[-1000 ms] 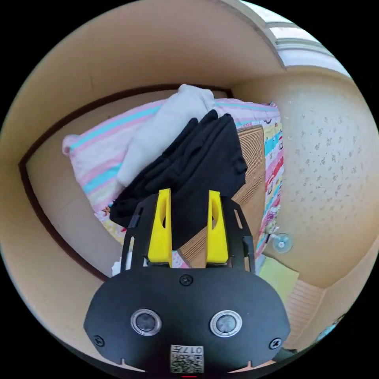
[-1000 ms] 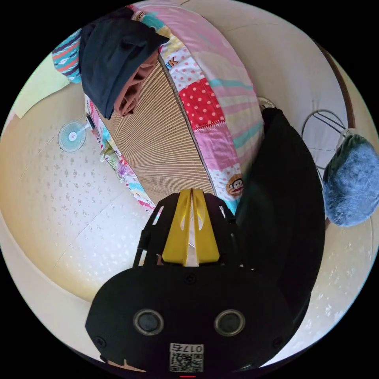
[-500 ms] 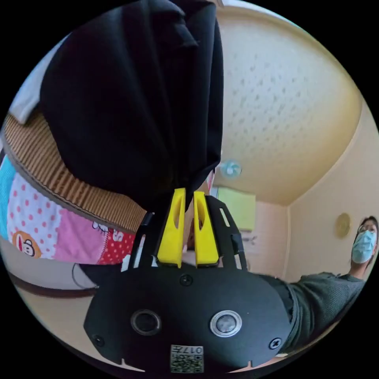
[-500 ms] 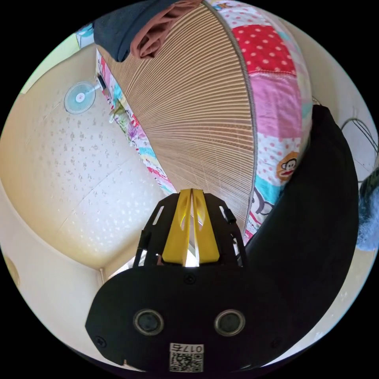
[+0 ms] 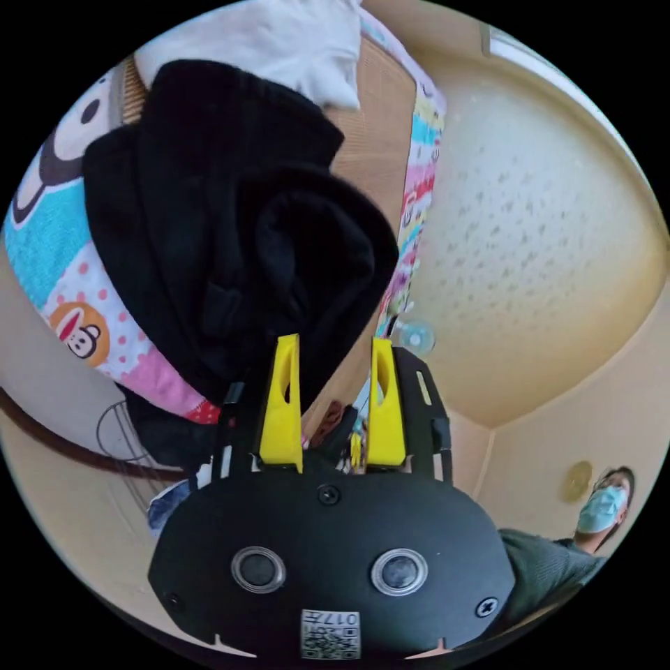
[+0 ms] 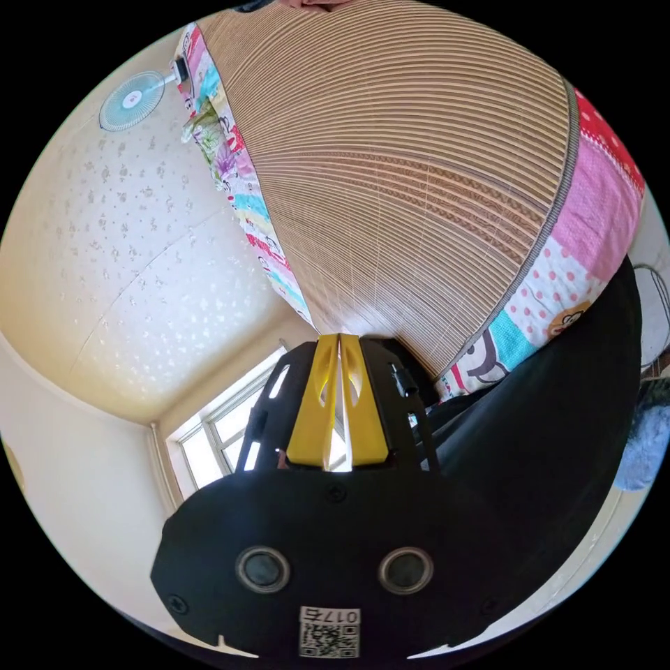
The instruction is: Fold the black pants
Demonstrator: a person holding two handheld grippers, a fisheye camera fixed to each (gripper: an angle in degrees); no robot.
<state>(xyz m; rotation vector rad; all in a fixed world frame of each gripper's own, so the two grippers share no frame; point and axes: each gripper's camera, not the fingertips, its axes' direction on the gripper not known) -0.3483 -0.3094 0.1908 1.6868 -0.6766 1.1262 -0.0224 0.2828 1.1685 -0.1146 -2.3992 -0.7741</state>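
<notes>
Two grippers idle: the left gripper [image 5: 328, 391] gapes just below the bunched black pants [image 5: 230, 230], seemingly poised to grab, while the right gripper [image 6: 339, 398] is closed and empty.

My left gripper view sat close to the black pants [image 5: 230, 230], looking past my left gripper [image 5: 328, 349] along the edge of the bed [image 5: 66, 279] toward the far wall, rolled so the room tilted. My right gripper view hung just off the bed's side, facing across the ribbed mat [image 6: 412, 167] past my right gripper [image 6: 338, 345], with a window [image 6: 216, 433] low in frame. Both views took in the mat, the patterned bed cover and the wall fan [image 6: 129, 105].
</notes>
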